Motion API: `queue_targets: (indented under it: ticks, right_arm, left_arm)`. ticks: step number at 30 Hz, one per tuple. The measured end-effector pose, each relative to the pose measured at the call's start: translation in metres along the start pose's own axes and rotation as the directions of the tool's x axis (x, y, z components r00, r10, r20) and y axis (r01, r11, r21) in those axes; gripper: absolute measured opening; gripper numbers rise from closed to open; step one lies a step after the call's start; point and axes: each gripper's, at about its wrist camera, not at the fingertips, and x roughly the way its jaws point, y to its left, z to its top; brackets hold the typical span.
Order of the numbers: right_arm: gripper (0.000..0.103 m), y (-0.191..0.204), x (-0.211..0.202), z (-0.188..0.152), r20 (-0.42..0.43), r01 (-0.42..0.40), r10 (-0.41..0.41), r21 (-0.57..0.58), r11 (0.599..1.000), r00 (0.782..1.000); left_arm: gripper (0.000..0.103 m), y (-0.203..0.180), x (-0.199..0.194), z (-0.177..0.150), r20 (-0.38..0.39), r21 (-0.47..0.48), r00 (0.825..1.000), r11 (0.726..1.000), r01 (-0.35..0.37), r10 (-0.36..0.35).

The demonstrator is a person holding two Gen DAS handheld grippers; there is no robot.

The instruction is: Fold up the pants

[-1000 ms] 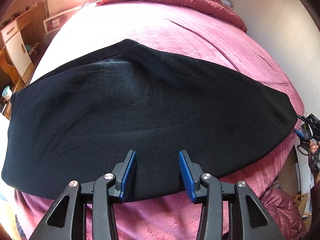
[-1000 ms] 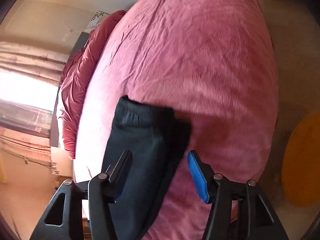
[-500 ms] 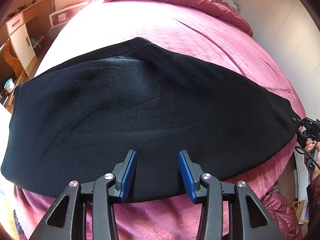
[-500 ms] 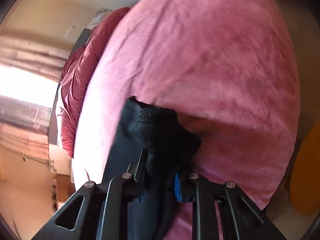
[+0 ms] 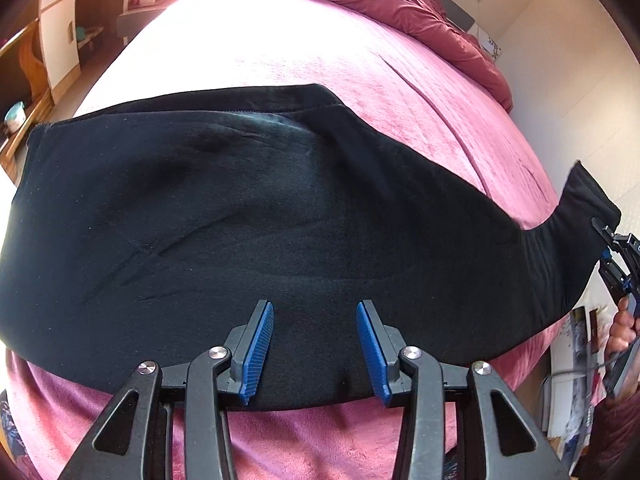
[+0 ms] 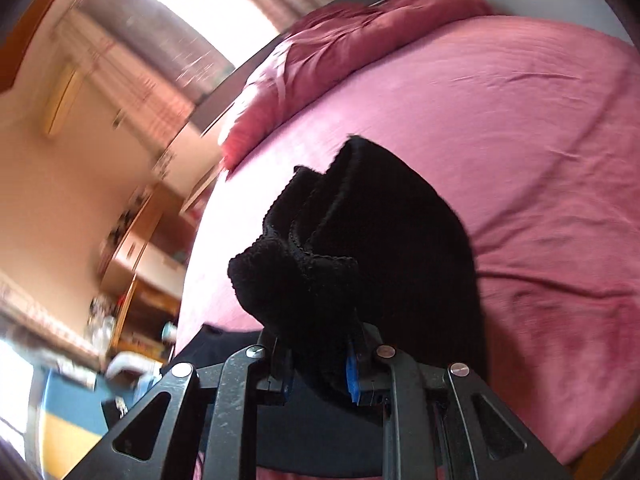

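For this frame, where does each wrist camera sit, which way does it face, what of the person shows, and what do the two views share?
Left wrist: on the left hand-held gripper, angled down across the bed; its jaws stand open above the black pants' near edge. The right hand-held gripper and a hand show at the right edge.
Right wrist: on the right hand-held gripper, facing across the bed toward the window; shut on a bunched, raised end of the pants. No body part shows.
Shared: the pants, pink bedspread, red duvet.
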Motion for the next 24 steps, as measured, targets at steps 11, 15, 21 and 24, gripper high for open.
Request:
queue_targets:
  ticks: [11, 15, 21, 24]
  right_arm:
    - [0.020, 0.105, 0.133, -0.097, -0.321, -0.087, 0.008, -0.231, 0.969, 0.947]
    - [0.022, 0.112, 0.156, -0.125, -0.359, -0.053, -0.064, -0.307, 0.950, 0.931]
    - [0.048, 0.120, 0.163, -0.139, -0.406, -0.109, -0.054, -0.368, 0.923, 0.912]
    - [0.059, 0.114, 0.148, -0.142, -0.457, -0.199, 0.028, -0.330, 0.923, 0.889]
  left_arm:
    - [0.043, 0.032, -0.008, 0.013, -0.010, -0.077, 0.982, 0.980, 0.185, -0.187]
    - [0.043, 0.034, -0.010, 0.018, -0.016, -0.090, 0.974, 0.971, 0.222, -0.224]
    - [0.044, 0.029, -0.006, 0.025, -0.025, -0.129, 0.957, 0.950, 0.285, -0.290]
    - [0.045, 0.025, -0.002, 0.031, -0.035, -0.155, 0.942, 0.933, 0.324, -0.333]
